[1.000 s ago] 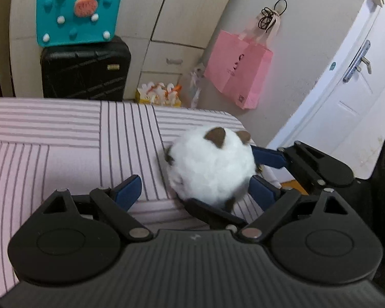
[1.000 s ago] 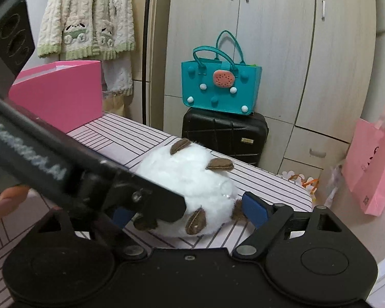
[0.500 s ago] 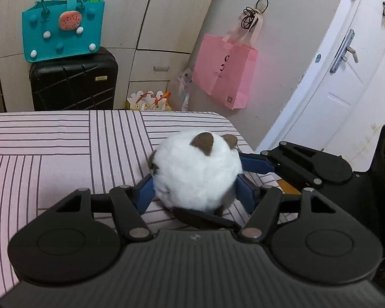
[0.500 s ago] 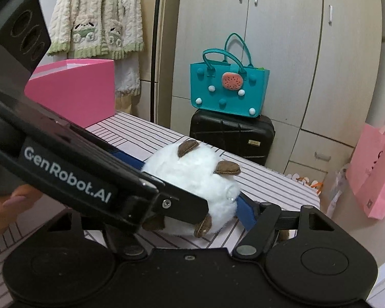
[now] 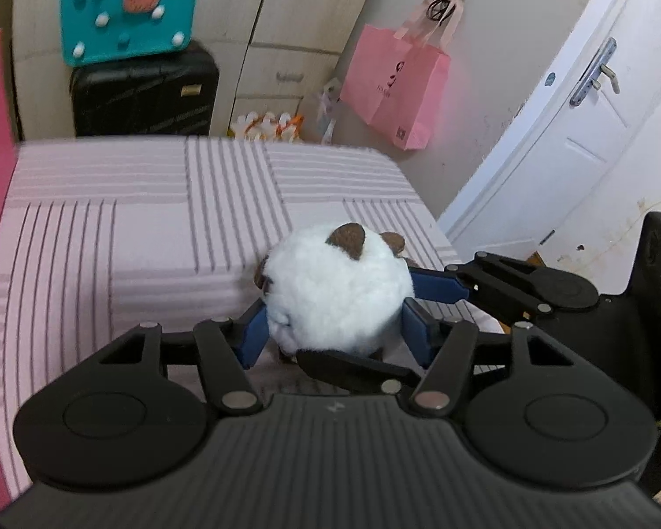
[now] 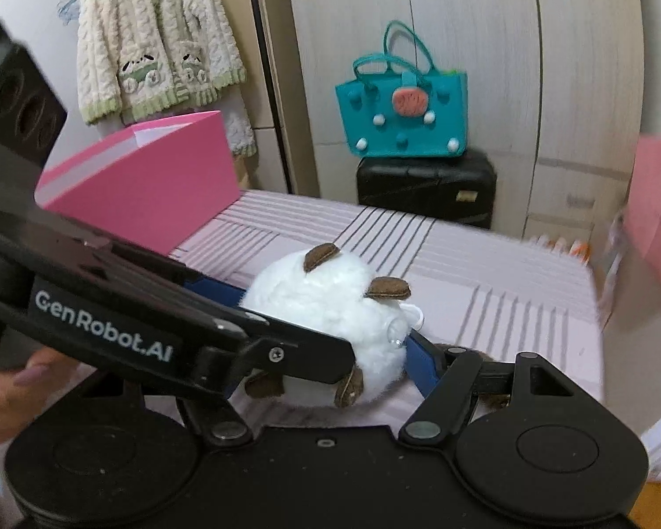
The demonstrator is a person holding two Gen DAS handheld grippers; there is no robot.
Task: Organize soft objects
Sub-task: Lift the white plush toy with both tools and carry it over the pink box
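A round white plush toy (image 5: pixel 337 293) with brown ears and paws is held over the pink striped bed (image 5: pixel 132 238). My left gripper (image 5: pixel 332 330) is shut on it, blue pads pressed into both sides. My right gripper (image 6: pixel 330 335) is shut on the same plush toy (image 6: pixel 326 308) from the other side; its right pad shows, its left pad is hidden behind the left gripper's arm. The right gripper's fingers (image 5: pixel 436 284) show at the toy's right in the left wrist view. A pink box (image 6: pixel 154 189) stands open at the bed's far left.
A teal tote bag (image 5: pixel 128 13) sits on a black suitcase (image 5: pixel 145 92) past the bed's far edge. A pink paper bag (image 5: pixel 396 88) hangs on the wall, next to a white door (image 5: pixel 586 114). A knitted cardigan (image 6: pixel 154 39) hangs behind the pink box.
The left gripper closed its pads onto the plush toy. Both grippers have lifted the toy and swung left, bringing the pink box further into view.
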